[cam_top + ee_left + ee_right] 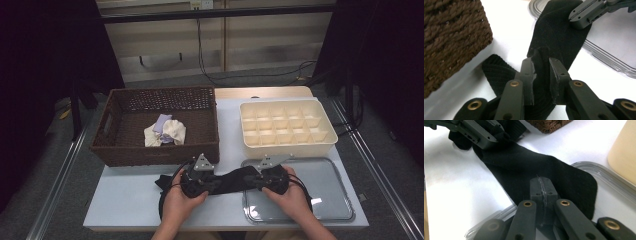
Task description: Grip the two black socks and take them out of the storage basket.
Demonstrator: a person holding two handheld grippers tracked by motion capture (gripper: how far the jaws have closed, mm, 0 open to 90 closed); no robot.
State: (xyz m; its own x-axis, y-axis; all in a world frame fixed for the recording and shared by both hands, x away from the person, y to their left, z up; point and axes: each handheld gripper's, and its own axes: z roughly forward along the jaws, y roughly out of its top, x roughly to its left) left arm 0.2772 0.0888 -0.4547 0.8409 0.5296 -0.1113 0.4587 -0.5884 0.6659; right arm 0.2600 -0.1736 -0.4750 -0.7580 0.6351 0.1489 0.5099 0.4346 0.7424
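A black sock [230,181] lies stretched along the table's front, its right end on the grey tray [325,200]. In the left gripper view my left gripper [541,62] stands slightly open, with a raised fold of the sock [556,32] loose between its pads. My right gripper [541,181] is shut, its tips pinching the sock [524,167] near the end that rests on the tray [614,185]. From above, a hand holds each gripper, the left gripper [200,182] and the right gripper [267,181], at the two ends of the sock.
A brown wicker basket [150,150] stands at the left and holds a bundle of pale socks [165,131]. Behind the tray is a cream box [287,145] of several compartments. The table's front edge is close under the hands.
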